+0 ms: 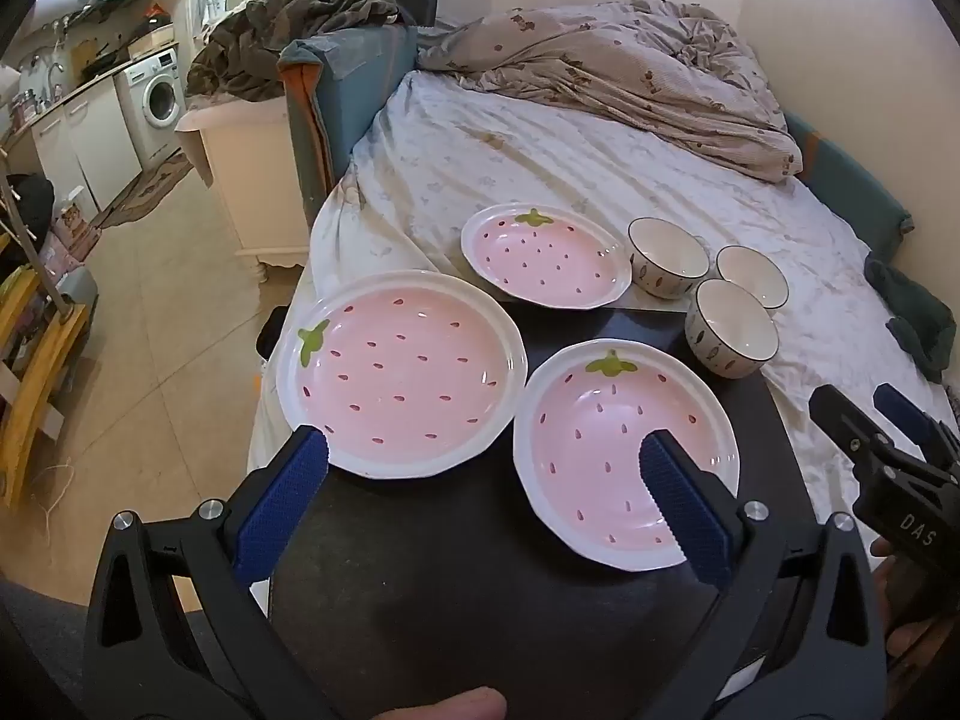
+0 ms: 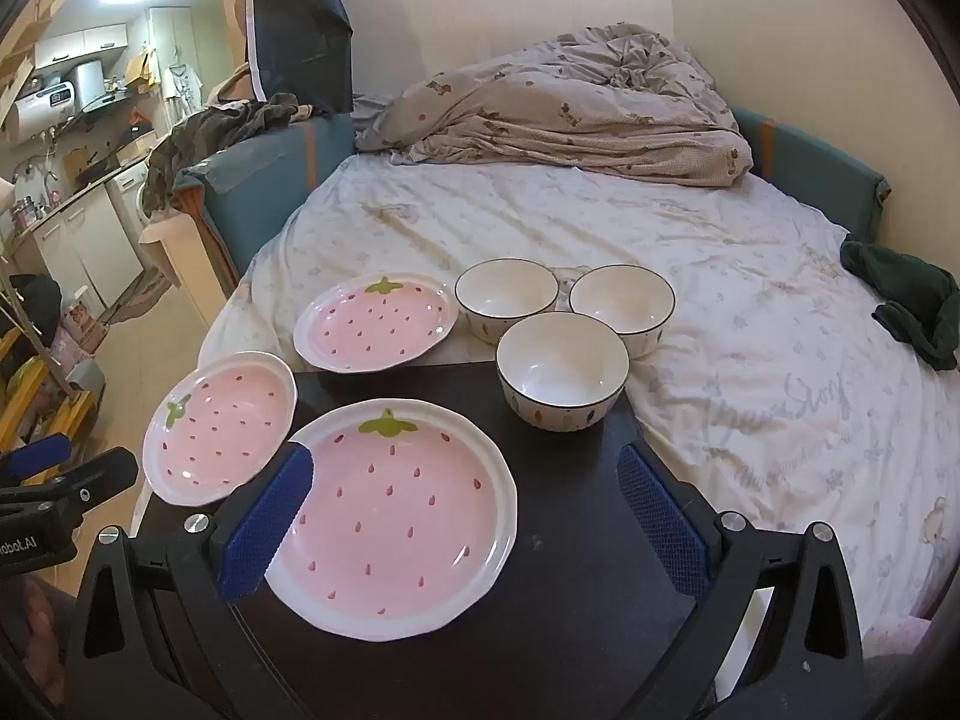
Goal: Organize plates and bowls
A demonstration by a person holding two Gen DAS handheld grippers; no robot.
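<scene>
Plates and bowls sit spread out and unsorted, so by the look of it the organizing has not begun: nothing is stacked and nothing is held.

Nearest, seen from both wrist cameras, are the two hand-held grippers. The left gripper (image 1: 483,456) has its blue-padded jaws spread wide and holds nothing. The right gripper (image 2: 468,480) is likewise wide open and empty, hovering above the small dark table (image 2: 570,570) that stands against the bed (image 2: 720,312).

On the table's near part lies the near plate (image 2: 390,516), pink with a strawberry pattern and a white rim. Just to its left, with rims close or touching, is the left plate (image 2: 219,429) of the same design, which overhangs the table's left edge.

Farther off, the far plate (image 2: 375,322) rests at the table's back edge, partly over the bedsheet. To its right is a cluster of three white bowls with dark rims: the nearest bowl (image 2: 563,369) on the table's far corner, then the far left bowl (image 2: 506,297) and the far right bowl (image 2: 621,303) beyond it, apparently on the sheet, all close together.

Left to do, I judge: stack the three plates and nest the three bowls.
</scene>
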